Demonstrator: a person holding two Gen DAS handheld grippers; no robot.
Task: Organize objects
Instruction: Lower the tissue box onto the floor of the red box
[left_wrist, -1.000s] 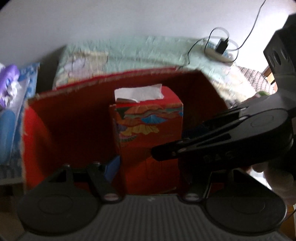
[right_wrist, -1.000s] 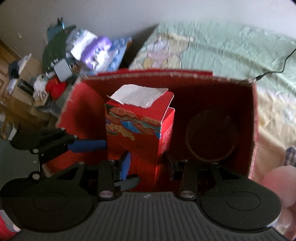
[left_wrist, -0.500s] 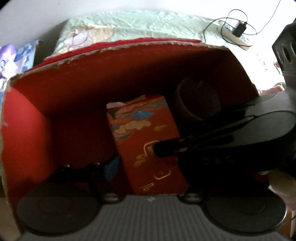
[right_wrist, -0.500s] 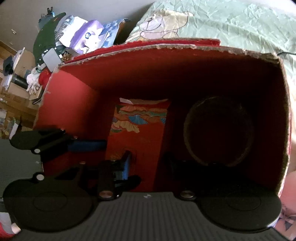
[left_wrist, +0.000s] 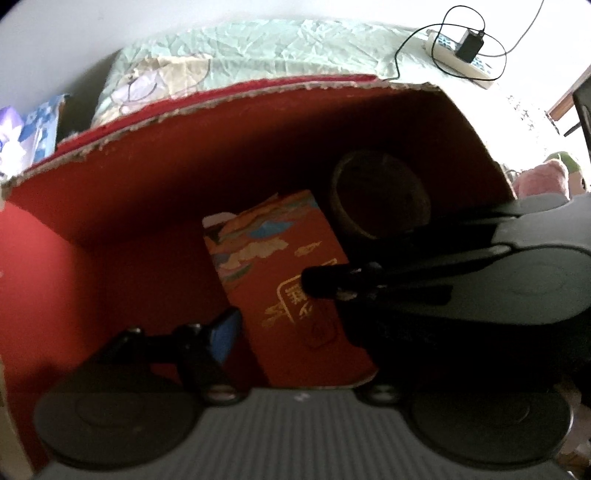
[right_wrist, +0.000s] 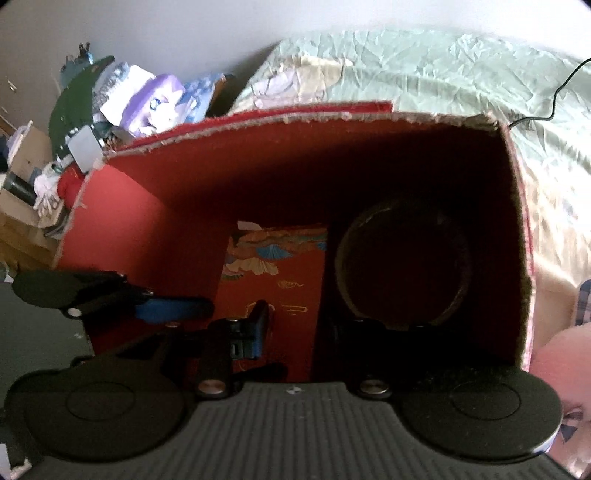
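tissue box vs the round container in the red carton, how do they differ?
The tissue box is rectangular with flat printed faces; the round container is cylindrical. The tissue box is bright red with colourful patterns and gold lettering; the round container is dark and plain. Both sit side by side inside the red carton.

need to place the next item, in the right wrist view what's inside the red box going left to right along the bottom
left gripper's blue finger → red tissue box, lying on the red box floor → dark round container by the right wall.
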